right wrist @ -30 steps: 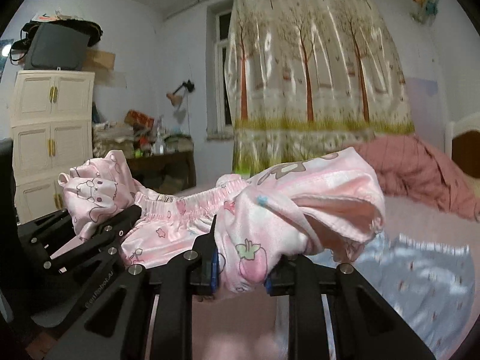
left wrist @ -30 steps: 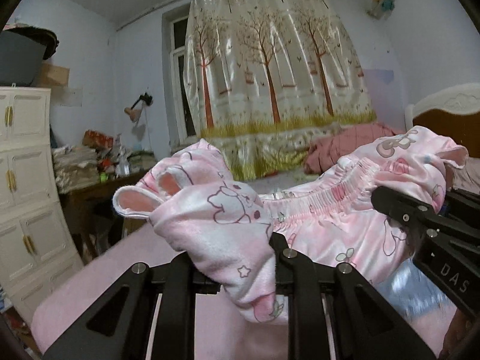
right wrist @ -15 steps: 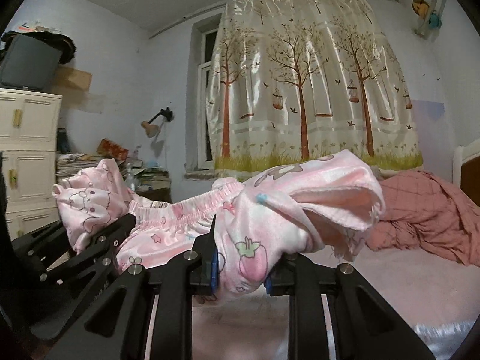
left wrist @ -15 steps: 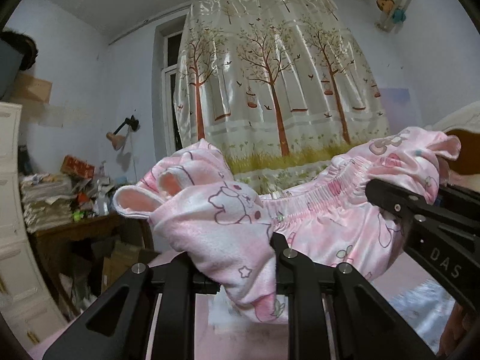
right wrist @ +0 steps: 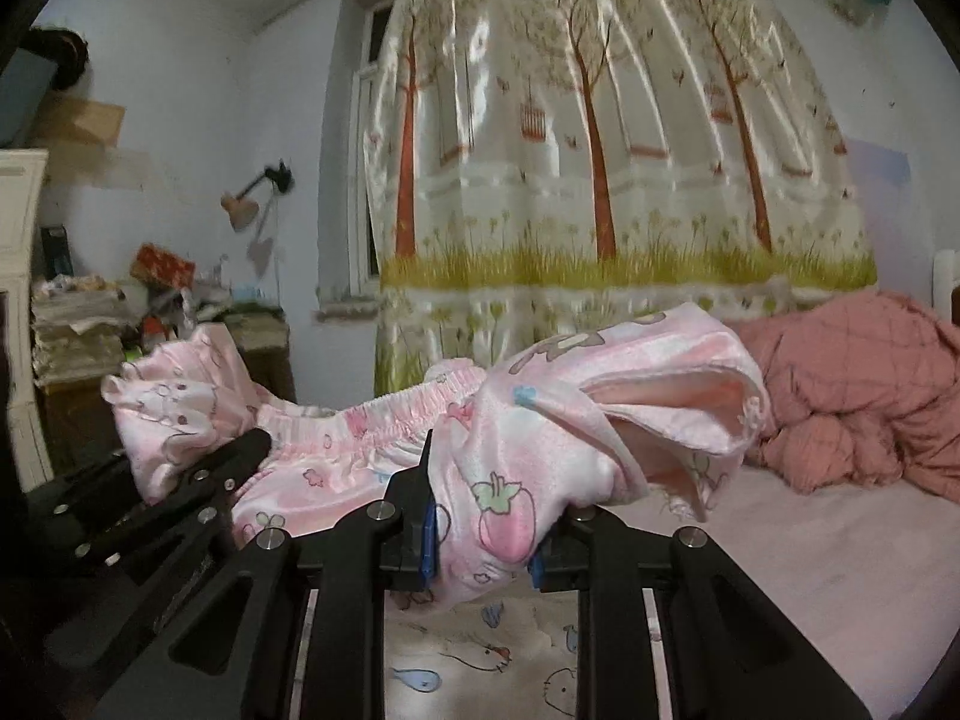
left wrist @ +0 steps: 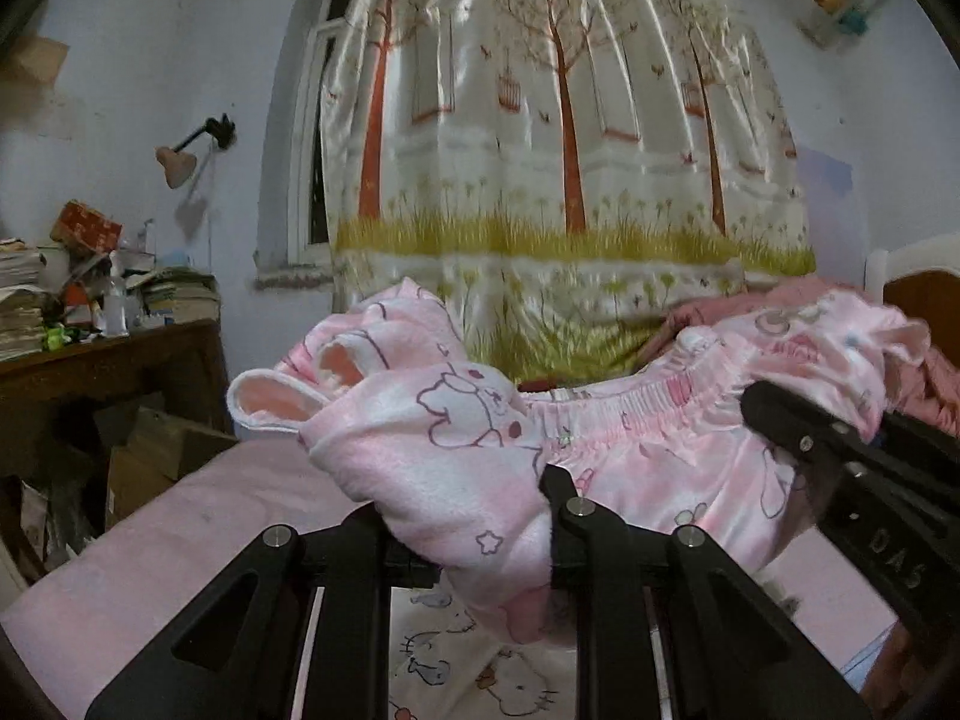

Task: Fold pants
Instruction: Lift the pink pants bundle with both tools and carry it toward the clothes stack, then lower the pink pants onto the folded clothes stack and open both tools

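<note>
I hold pink cartoon-print fleece pants (left wrist: 456, 450) over pink bed (left wrist: 168, 540): left gripper (left wrist: 474, 534), right gripper (right wrist: 480, 540) both clamped on waistband (keep it taut, level).

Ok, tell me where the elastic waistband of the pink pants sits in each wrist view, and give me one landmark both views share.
Left wrist view: the waistband runs right of centre, from the left gripper to the right gripper at the right edge.
Right wrist view: the waistband runs left of centre, between the left gripper and the right gripper.
Shared landmark: the tree-print curtain behind.
</note>
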Available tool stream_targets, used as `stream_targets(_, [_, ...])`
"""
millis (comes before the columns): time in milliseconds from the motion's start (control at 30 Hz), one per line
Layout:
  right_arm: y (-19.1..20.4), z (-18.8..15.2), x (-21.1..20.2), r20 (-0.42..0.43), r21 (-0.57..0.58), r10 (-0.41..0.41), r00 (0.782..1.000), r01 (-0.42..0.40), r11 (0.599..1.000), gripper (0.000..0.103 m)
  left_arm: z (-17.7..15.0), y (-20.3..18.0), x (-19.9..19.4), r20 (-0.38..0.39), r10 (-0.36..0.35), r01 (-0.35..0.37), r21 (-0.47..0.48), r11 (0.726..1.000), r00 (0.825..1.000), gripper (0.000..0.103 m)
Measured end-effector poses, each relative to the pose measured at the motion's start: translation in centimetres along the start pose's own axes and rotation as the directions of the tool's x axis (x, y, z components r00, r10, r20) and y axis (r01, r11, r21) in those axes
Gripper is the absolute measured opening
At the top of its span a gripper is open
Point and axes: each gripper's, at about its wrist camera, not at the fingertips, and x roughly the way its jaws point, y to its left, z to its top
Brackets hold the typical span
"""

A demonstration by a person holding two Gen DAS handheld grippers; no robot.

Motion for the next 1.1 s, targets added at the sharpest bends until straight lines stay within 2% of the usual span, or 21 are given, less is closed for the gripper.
stream_targets(100, [0.3, -2.0, 2.2, -0.031, -0.061, 0.000, 1.000, -0.001, 0.998, 0.022, -1.9, -0.4, 1.1, -0.062, 0.016, -0.015, 0.025, 1.000, 0.998, 0.018])
stream_targets(200, [0.4, -3.6, 3.9, -0.086, -0.074, -0.010, 0.996, 0.004, 0.997, 0.022, -2.3, 0.3, 2.4, -0.141, -0.004, -0.004, -0.056, 0.998, 0.990, 0.018])
stream_targets(233, [0.4, -4.1, 4.5, -0.111, -0.069, -0.009, 0.994, 0.001, 0.998, 0.022, -2.5, 0.3, 2.6, -0.160, 0.001, -0.010, -0.054, 0.998, 0.987, 0.018])
stream_targets(333, [0.4, -5.4, 5.5, -0.162, -0.071, -0.012, 0.987, 0.000, 0.997, 0.022, -3.1, -0.3, 3.5, -0.177, 0.048, -0.045, 0.024, 0.999, 0.983, 0.018])
stream_targets(467, [0.5, -7.2, 7.3, -0.242, -0.072, -0.022, 0.970, 0.005, 0.997, 0.022, -4.3, 0.1, 5.2, -0.248, 0.033, -0.035, -0.002, 0.999, 0.968, 0.018])
stream_targets(600, [0.2, -8.5, 8.4, -0.303, -0.071, -0.034, 0.952, 0.013, 0.997, 0.022, -5.5, 0.0, 6.6, -0.300, 0.036, -0.033, 0.017, 0.999, 0.953, 0.019])
stream_targets(800, [-0.4, -9.5, 9.6, -0.372, -0.061, -0.048, 0.927, 0.027, 0.998, 0.022, -6.1, -0.6, 7.2, -0.340, 0.058, -0.047, 0.041, 0.998, 0.939, 0.025])
stream_targets(900, [-0.7, -10.0, 10.1, -0.408, -0.052, -0.055, 0.911, 0.037, 0.998, 0.024, -6.5, -0.5, 7.6, -0.377, 0.069, -0.060, 0.036, 0.998, 0.924, 0.026])
stream_targets(967, [-0.8, -10.2, 10.3, -0.432, -0.047, -0.056, 0.900, 0.039, 0.998, 0.026, -6.7, -0.3, 8.0, -0.413, 0.071, -0.068, 0.022, 0.997, 0.908, 0.034])
stream_targets(1000, [-0.9, -10.2, 10.3, -0.448, -0.048, -0.055, 0.892, 0.037, 0.998, 0.026, -6.6, -0.1, 8.0, -0.418, 0.077, -0.076, 0.018, 0.997, 0.905, 0.038])
stream_targets(1067, [-1.0, -10.2, 10.3, -0.466, -0.045, -0.057, 0.883, 0.041, 0.998, 0.029, -6.3, 0.2, 7.8, -0.410, 0.116, -0.110, 0.038, 0.993, 0.905, 0.065])
stream_targets(1100, [-1.0, -10.2, 10.3, -0.476, -0.047, -0.058, 0.878, 0.041, 0.998, 0.031, -6.2, 0.4, 7.7, -0.398, 0.139, -0.128, 0.055, 0.990, 0.907, 0.071])
